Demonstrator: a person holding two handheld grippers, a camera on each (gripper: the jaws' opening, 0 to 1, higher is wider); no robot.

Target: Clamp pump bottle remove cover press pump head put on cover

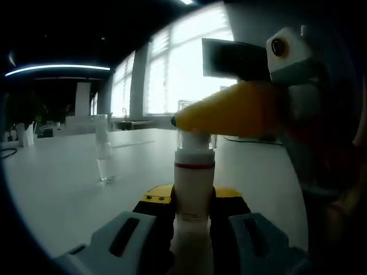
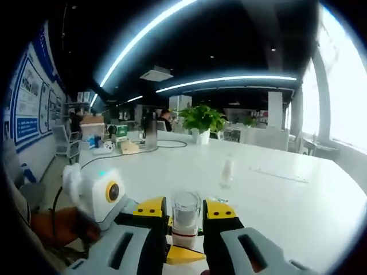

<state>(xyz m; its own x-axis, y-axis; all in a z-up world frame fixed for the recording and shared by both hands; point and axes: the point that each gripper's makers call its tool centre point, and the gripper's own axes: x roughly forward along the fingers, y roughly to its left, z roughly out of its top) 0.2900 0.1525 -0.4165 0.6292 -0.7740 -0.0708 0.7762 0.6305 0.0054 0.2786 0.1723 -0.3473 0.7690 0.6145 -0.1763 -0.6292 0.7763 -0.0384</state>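
A white pump bottle (image 1: 194,183) with a red band stands upright on the white table (image 1: 63,189). My left gripper (image 1: 194,201) is shut on its body, one jaw on each side. Its clear cover (image 1: 198,139) sits over the pump head. My right gripper (image 1: 195,121) reaches in from the right at cover height, its yellow jaw across the front of the cover. In the right gripper view, the right gripper (image 2: 186,213) is shut on the clear cover (image 2: 186,207), with the bottle neck (image 2: 184,234) just below. The left gripper (image 2: 182,253) shows underneath.
A small clear bottle (image 1: 104,154) (image 2: 227,171) stands alone further out on the table (image 2: 287,200). A dark monitor (image 1: 232,57) stands behind the pump bottle. A potted plant (image 2: 200,120) and boxes sit at the far end. A person's hand (image 2: 51,226) holds the left gripper.
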